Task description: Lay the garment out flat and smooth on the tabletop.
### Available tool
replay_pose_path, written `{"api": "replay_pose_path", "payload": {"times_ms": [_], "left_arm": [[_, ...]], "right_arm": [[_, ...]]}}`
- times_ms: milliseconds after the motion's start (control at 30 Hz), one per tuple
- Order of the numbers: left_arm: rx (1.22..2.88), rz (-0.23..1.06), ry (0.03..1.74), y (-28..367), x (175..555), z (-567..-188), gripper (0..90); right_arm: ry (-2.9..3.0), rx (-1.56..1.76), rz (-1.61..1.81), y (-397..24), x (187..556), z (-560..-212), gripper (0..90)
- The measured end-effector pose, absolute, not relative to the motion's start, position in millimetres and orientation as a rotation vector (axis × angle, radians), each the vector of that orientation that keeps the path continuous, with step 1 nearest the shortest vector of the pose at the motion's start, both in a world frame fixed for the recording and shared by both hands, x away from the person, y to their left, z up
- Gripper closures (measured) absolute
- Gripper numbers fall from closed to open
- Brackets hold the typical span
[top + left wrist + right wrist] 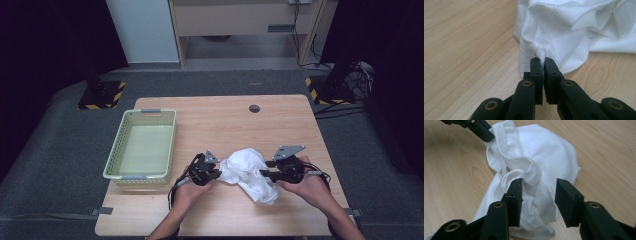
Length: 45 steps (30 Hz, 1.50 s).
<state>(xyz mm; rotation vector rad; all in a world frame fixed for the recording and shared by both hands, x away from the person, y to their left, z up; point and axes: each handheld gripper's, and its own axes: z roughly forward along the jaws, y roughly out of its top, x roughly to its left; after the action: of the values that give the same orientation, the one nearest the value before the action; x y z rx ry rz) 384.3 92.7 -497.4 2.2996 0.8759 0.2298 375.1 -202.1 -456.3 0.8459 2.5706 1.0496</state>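
White garment [248,173], crumpled, lies on table [230,120] front-centre, to the right of the basket [142,145] and apart from it. Take the garment as landmark.

L gripper [216,173] is at the garment's left edge, jaws pinched tight on a fold of hem – seen close in left gripper view, cloth [564,35] bunches up right at the tips of the L gripper [543,60]. In right gripper view that same gripper [489,135] bites the far top corner of the garment [536,165].

R gripper [265,173] is at the garment's right edge, jaws apart, not pressing on anything; in its own view the R gripper [538,185] straddles a rolled seam/collar ridge, left jaw brushing it, right jaw clear of the cloth's top.

Key relation: cloth sits directly ahead of and between R jaws, so next move prob. just a close on that ridge, no reach needed. Garment's long axis runs roughly upper-left to lower-right betw. the two grippers; both about equally near, one per side. Basket lies beyond L hand [187,192], so L side is nearer it.

Count: 1 garment, 1 basket (nothing in it), 2 grippers, 1 table
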Motion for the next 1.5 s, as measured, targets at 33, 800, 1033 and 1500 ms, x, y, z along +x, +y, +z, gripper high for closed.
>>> {"api": "replay_pose_path", "payload": {"times_ms": [33,800,1033,1500], "left_arm": [[2.305,0.235,0.871,92.3,384.0,-497.5,86.9],[2.249,0.216,0.816,93.3,383.1,-498.2,74.2],[2.214,0.21,0.845,89.3,389.3,-507.7,54.9],[2.256,0.211,0.801,89.5,385.5,-510.6,68.7]], "right_arm": [[2.569,0.848,1.052,-204.3,372.7,-455.4,52.3],[2.639,0.845,1.11,-226.3,357.8,-475.8,81.0],[2.616,0.848,1.137,-227.7,357.1,-473.6,83.9],[2.616,0.902,1.194,-236.8,357.1,-471.9,81.0]]}}
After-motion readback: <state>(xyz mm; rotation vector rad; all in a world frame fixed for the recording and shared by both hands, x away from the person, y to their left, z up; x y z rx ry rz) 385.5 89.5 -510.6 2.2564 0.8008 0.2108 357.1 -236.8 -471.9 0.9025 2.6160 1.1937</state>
